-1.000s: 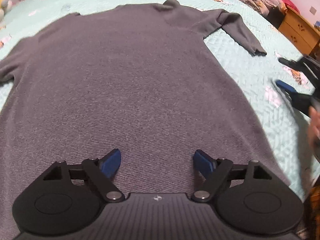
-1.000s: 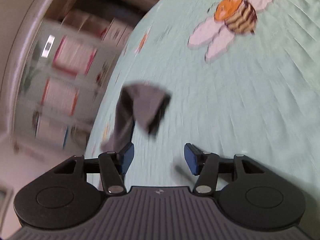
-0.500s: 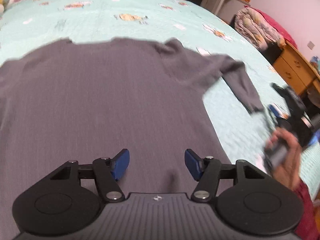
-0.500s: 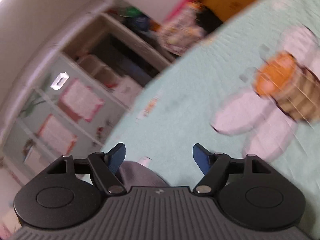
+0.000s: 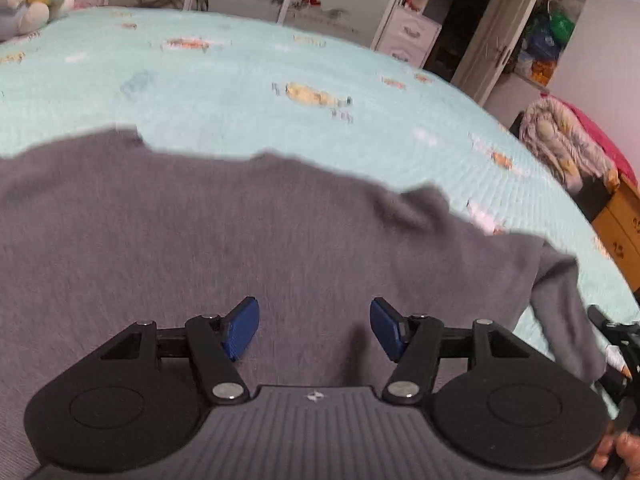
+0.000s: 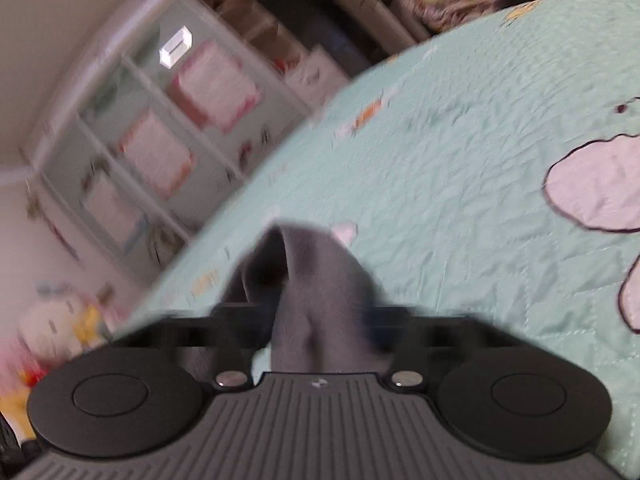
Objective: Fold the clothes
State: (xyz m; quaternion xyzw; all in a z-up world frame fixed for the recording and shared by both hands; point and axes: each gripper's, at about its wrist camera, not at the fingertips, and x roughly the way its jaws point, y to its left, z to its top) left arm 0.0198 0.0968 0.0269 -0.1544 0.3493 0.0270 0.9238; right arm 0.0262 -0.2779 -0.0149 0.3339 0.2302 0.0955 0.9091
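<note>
Grey knitted sweater (image 5: 224, 240) spread flat on mint-green quilted bedspread (image 5: 248, 80). Left gripper (image 5: 314, 330) over sweater body, blue pads apart and widening, fabric below but not pinched. Right gripper (image 6: 316, 320) clamped shut on grey sleeve end (image 6: 316, 280), fabric bunched up between blurred fingers.

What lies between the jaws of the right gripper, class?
A grey sleeve of the sweater is pinched between the shut jaws of the right gripper, seen in the right wrist view.
</note>
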